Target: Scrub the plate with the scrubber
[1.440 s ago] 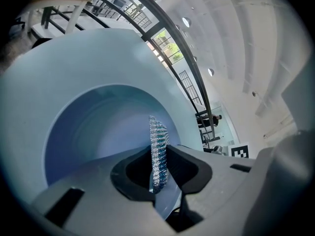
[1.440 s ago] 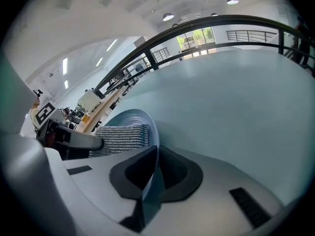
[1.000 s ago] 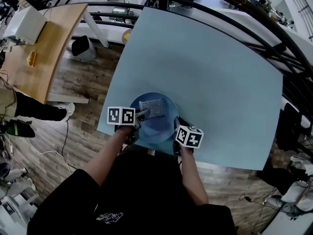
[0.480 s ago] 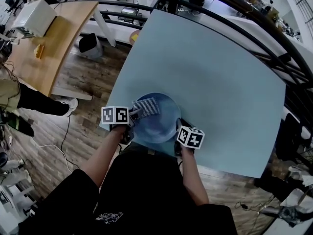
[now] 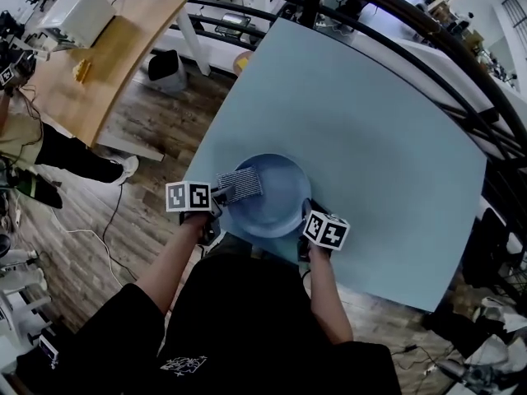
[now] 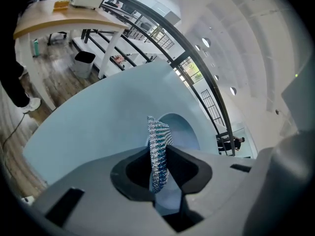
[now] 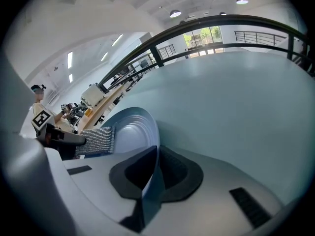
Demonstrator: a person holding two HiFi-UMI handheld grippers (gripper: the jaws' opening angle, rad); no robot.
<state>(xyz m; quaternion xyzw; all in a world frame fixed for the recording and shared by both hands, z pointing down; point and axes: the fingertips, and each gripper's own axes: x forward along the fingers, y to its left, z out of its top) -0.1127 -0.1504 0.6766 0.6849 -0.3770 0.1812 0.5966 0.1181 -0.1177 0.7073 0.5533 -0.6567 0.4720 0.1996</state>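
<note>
left gripper (image 6: 158, 171) clamped on scrubber (image 5: 240, 185) edge; looks soft, light | right gripper (image 7: 150, 176) pinching plate (image 5: 280, 197) near rim; probably stiff, slippery; grip rim | plate on table (image 5: 370, 122), scrubber over its left side

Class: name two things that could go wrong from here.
The round blue plate lies near the edge of the pale blue table, clamped at its rim by the right gripper; a push might slide it off.
The left gripper pinches the grey mesh scrubber by one end; it may slip.
</note>
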